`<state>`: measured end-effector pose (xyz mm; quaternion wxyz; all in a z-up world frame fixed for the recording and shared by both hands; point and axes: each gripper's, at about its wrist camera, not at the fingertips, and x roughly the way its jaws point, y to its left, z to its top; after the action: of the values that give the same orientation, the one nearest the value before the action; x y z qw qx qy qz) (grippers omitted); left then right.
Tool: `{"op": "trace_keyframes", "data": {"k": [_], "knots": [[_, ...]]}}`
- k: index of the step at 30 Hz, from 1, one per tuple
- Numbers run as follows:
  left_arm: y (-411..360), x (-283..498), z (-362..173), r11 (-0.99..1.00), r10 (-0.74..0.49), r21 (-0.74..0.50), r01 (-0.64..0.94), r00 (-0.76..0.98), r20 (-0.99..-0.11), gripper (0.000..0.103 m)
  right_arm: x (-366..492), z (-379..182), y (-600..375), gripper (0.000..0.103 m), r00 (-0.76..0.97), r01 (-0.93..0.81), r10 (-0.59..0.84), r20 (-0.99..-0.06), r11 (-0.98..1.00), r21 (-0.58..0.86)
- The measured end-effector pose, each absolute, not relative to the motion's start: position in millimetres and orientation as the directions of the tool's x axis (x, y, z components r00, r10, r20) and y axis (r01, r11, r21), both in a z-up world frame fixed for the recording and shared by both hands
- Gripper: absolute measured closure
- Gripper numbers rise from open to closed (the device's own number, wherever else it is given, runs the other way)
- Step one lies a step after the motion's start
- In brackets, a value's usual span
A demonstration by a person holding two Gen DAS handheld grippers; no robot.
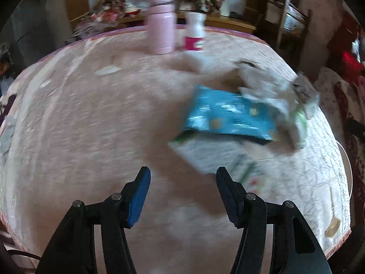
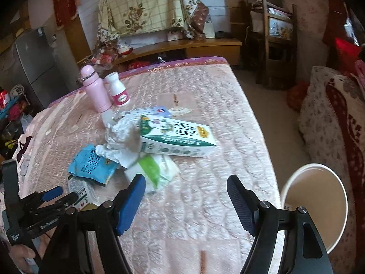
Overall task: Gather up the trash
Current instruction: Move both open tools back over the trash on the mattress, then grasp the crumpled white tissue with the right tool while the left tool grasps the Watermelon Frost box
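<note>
A pile of trash lies on the pink table: a blue wrapper (image 2: 92, 167) (image 1: 228, 116), crumpled white paper (image 2: 121, 139) (image 1: 269, 96), a green-and-white carton (image 2: 180, 137), a green-and-white packet (image 2: 155, 171) and a small white carton (image 2: 82, 193) (image 1: 216, 155). My left gripper (image 1: 183, 178) is open and empty, just short of the small carton; it also shows at the left of the right wrist view (image 2: 60, 195). My right gripper (image 2: 186, 185) is open and empty, just in front of the packet.
A white bin (image 2: 317, 205) stands off the table's right edge. A pink flask (image 2: 95, 89) (image 1: 160, 21) and a white bottle with a pink label (image 2: 118, 90) (image 1: 195, 30) stand at the far side. A flat blue-and-white box (image 2: 148, 111) lies behind the pile. A sofa (image 2: 333, 123) is at the right.
</note>
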<state>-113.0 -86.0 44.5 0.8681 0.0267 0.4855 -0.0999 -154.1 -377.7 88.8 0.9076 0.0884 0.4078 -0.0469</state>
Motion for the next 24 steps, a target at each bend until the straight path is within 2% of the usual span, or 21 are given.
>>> {"op": "trace_keyframes", "data": {"k": [5, 12, 17, 22, 23, 24], "knots": [[-47, -118, 57, 0.984, -0.167, -0.104, 0.148, 0.523, -0.836, 0.042, -136, 82, -350, 0.026, 0.647, 0.075, 0.048, -0.761, 0.989, 0.127], [-43, -126, 72, 0.974, -0.222, -0.157, 0.165, 0.531, -0.818, 0.042, -95, 60, -306, 0.026, 0.606, -0.055, 0.103, -0.789, 0.995, 0.087], [-47, -129, 73, 0.966, -0.256, -0.198, 0.165, 0.526, -0.811, 0.029, -57, 54, -294, 0.026, 0.613, -0.072, 0.073, -0.787, 0.997, 0.036], [-52, -123, 67, 0.959, -0.284, -0.249, 0.136, 0.496, -0.821, 0.028, -22, 41, -291, 0.026, 0.568, -0.099, 0.088, -0.818, 0.994, 0.038], [-54, -121, 65, 0.957, -0.288, -0.257, 0.131, 0.492, -0.822, 0.028, -17, 39, -291, 0.035, 0.563, -0.1, 0.088, -0.822, 0.994, 0.038], [-58, -120, 64, 0.956, -0.294, -0.266, 0.128, 0.487, -0.822, 0.028, -16, 38, -291, 0.052, 0.573, -0.087, 0.081, -0.816, 0.995, 0.037]]}}
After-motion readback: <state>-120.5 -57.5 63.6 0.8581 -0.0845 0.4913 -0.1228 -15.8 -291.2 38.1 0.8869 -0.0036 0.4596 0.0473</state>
